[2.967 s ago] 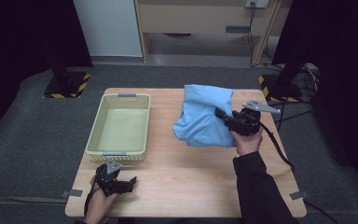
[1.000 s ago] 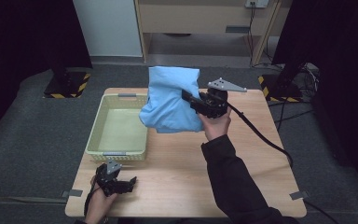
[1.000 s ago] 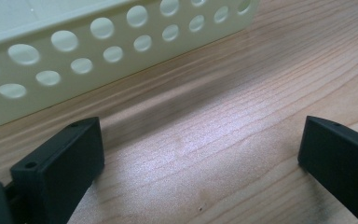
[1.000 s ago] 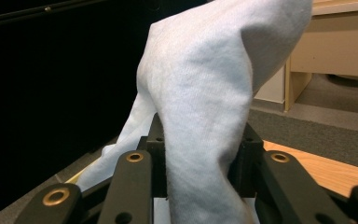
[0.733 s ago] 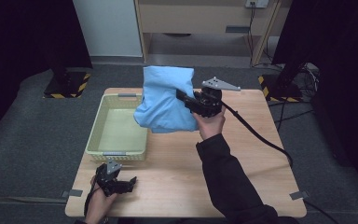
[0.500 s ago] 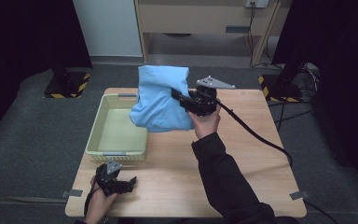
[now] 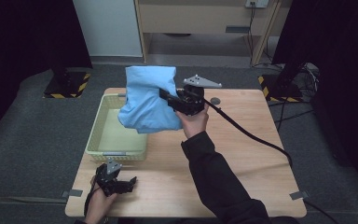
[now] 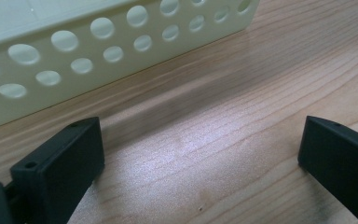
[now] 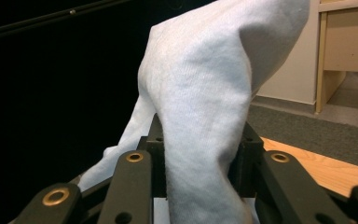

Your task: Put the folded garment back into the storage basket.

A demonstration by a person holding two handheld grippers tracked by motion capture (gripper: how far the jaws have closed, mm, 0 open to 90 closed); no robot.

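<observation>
Aloft, right tongs [image 7: 164, 94] clamped on blue cloth [image 7: 147, 100] above basket [image 7: 103, 140] — left tongs [image 7: 129, 183] gaping, empty, on table [image 7: 242, 154].

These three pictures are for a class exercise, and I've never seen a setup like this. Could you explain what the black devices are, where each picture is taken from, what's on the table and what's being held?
No robot here: a person holds a hand-operated claw in each hand. The high view looks down on a wooden table from above the person's side. The other two pictures come from small cameras riding on each claw, looking along its black jaws.

On the table sits a pale yellow-green basket with round holes in its walls. The right claw is shut on a light blue cloth, held up in the air over the basket's right side. The right claw's view shows the cloth pinched between its jaws. The left claw rests near the table's front edge, jaws wide open, holding nothing, with the basket's wall just ahead.
</observation>
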